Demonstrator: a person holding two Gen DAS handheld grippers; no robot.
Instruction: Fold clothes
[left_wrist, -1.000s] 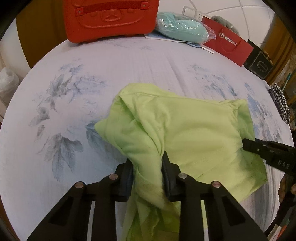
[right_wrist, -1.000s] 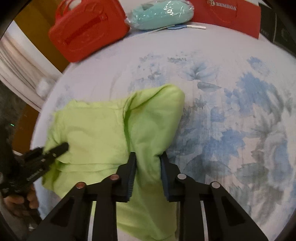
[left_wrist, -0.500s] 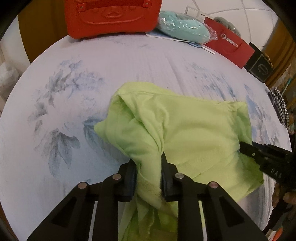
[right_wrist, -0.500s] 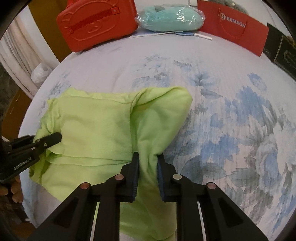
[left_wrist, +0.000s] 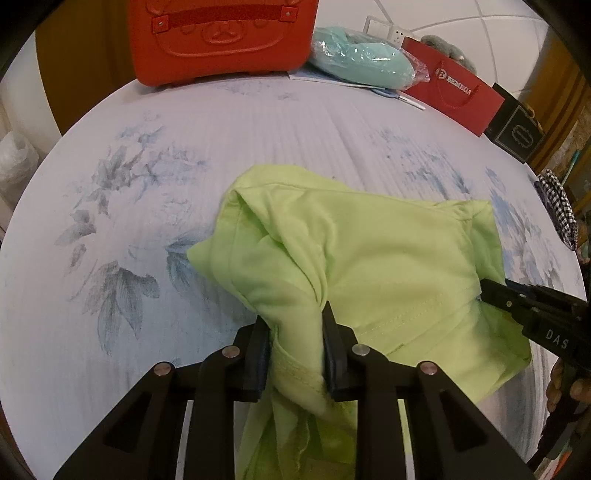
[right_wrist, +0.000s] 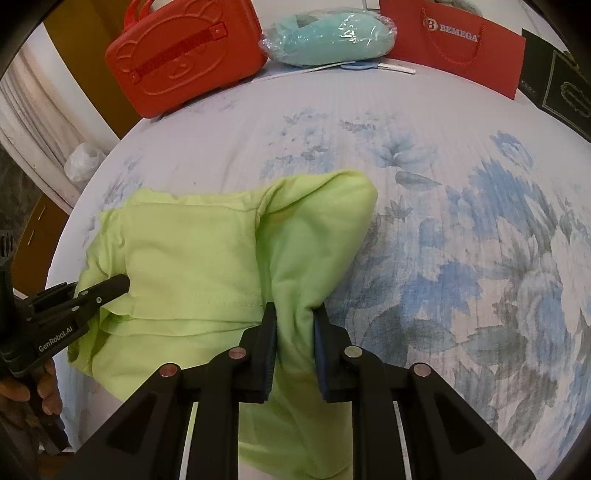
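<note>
A lime-green garment (left_wrist: 376, 266) lies bunched on the flowered bedsheet (left_wrist: 147, 155). My left gripper (left_wrist: 297, 343) is shut on a gathered fold at the garment's near left edge. My right gripper (right_wrist: 293, 339) is shut on a fold at the garment's (right_wrist: 192, 258) near right edge. Each gripper shows in the other's view: the right one (left_wrist: 491, 291) at the far right, the left one (right_wrist: 114, 286) at the left. The near hem hangs below both grippers, off the bed's edge.
At the far edge of the bed stand a red case (left_wrist: 221, 37), a bagged teal item (left_wrist: 362, 62), a red paper bag (left_wrist: 454, 96) and a black box (left_wrist: 517, 134). A checked cloth (left_wrist: 557, 206) lies at the right.
Both grippers have closed tighter on the garment's folds and lifted slightly. The garment has drawn a little toward the near edge.
</note>
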